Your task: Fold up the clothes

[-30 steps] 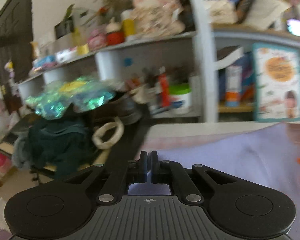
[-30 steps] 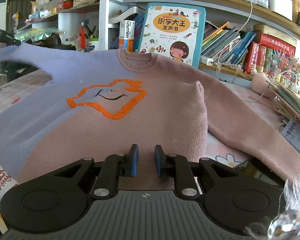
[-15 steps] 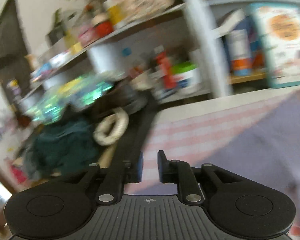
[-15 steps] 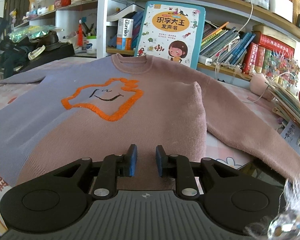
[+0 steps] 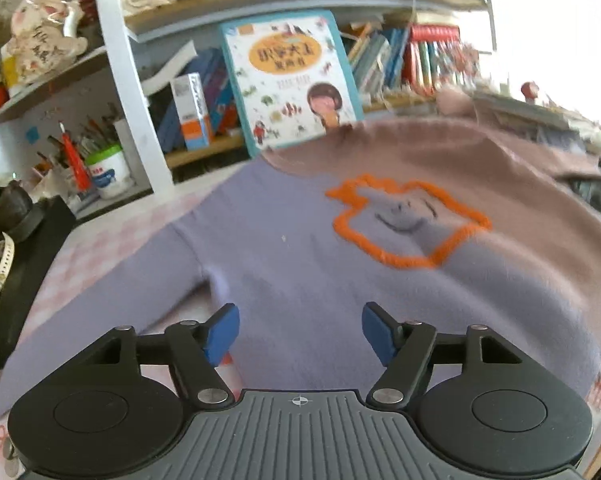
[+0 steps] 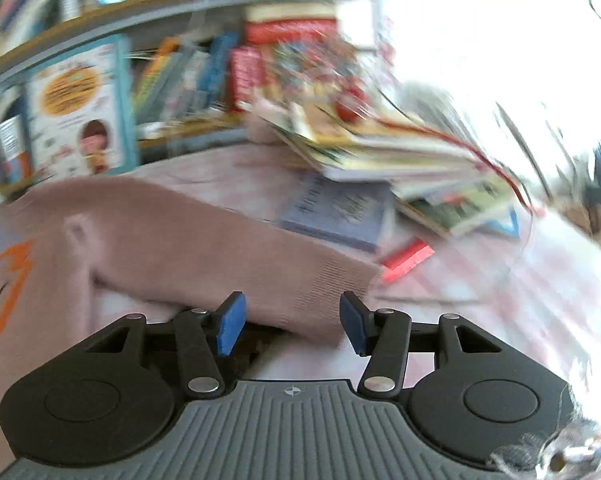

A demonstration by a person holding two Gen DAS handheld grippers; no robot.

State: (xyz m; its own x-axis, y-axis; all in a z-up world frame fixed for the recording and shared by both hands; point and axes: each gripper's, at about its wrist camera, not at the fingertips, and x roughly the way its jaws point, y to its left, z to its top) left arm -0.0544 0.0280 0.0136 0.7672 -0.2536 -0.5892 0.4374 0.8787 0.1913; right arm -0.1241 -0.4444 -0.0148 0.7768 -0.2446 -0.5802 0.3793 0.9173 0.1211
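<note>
Pink-checked cloth covers the desk [image 5: 100,240], and a two-tone sweater [image 5: 300,264] lies spread flat on it, lilac on one half, dusty pink on the other, collar toward the desk's far edge and the shelves.

Nearest in the left wrist view, the left gripper [image 5: 300,334] hangs above the lilac half close to the desk's near edge, jaws spread wide and holding nothing. Its lilac sleeve [image 5: 112,300] runs out toward the desk's left edge, just off the left jaw. Farther on sits the orange-outlined face patch [image 5: 408,220], then the collar.

In the right wrist view (heavily blurred) the right gripper [image 6: 290,328] is likewise wide open and empty. The pink sleeve [image 6: 236,268] lies just ahead of its jaws, its long axis running from the shoulder at the left down to the ribbed cuff [image 6: 332,292], which sits almost between the fingertips. My judgement: the coming fold turns on this, since the cuff is the part nearest any jaw, and the right hand is far better placed to take it than the left.

Beyond the cuff a red strip [image 6: 406,260] and a pile of books [image 6: 380,168] crowd the desk's right side, and a picture book [image 5: 288,76] stands upright behind the collar at the far edge.
</note>
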